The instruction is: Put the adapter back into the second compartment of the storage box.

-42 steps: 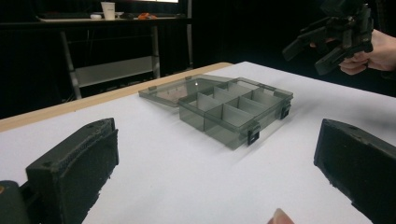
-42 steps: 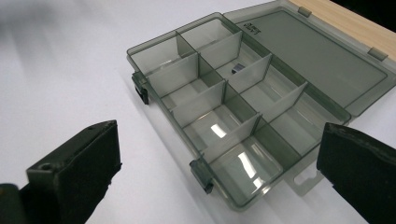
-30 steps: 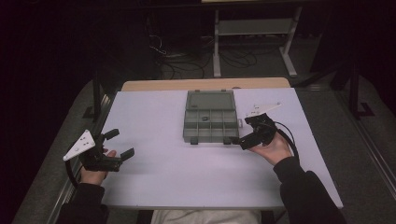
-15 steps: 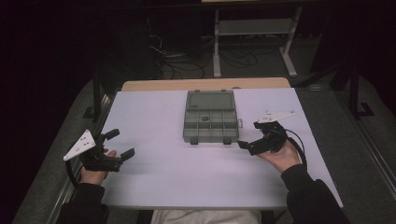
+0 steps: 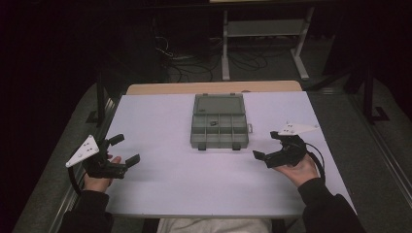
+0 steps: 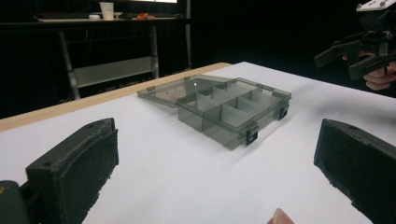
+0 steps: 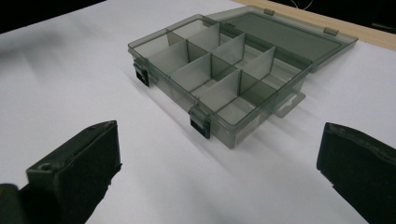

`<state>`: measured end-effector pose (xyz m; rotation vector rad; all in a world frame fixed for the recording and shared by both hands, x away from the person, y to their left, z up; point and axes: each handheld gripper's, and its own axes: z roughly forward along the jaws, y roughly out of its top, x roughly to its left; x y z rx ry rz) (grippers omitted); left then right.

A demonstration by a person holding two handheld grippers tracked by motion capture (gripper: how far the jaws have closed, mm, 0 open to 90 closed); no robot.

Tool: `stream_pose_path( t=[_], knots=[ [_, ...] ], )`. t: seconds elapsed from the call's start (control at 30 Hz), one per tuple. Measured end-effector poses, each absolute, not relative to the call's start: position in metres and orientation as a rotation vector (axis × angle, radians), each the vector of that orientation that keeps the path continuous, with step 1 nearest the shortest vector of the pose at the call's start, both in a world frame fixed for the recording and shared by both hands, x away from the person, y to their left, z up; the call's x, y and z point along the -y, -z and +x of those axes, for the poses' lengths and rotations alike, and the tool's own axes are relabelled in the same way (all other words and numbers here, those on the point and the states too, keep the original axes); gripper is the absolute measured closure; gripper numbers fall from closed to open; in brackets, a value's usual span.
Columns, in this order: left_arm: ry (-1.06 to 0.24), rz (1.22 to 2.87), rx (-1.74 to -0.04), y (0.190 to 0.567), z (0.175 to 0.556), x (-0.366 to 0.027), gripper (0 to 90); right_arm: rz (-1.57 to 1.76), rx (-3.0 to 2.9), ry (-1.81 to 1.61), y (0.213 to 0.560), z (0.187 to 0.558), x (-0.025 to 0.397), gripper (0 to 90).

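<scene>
The box sits open at the middle of the white bench, toward its far edge, lid folded flat away from the person and the divided tray facing up. In the high view a small dark item lies in one of the middle compartments; what it is cannot be told. A second ago the right gripper was close against the box's near right corner; it has since drawn back toward the person and outward, and now hangs over bare bench, near the box but clear of it. Its fingers stand wide apart with nothing between them, and its own view looks across the two front latches into the compartments. The left gripper has not moved over the same stretch: it rests at the near left of the bench, well apart from the box, fingers also spread and empty. The retreat suggests that whatever the right hand was doing at the box, probably dropping the small item in or opening the lid, is finished. With both grippers free and the lid still down flat, closing it or fetching another piece looks like the likely step ahead.
</scene>
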<state>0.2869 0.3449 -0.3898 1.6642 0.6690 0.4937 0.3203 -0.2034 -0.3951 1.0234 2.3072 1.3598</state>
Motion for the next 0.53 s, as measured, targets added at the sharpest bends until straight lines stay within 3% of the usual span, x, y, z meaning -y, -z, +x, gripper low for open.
stream_pose_path(
  t=[0.53],
  knots=[
    [-0.493, 1.666, -0.666, 0.389, 0.287, -0.344, 0.0, 1.061, -2.212, -1.414, 0.408, 0.301, 0.223, 0.0]
  ],
)
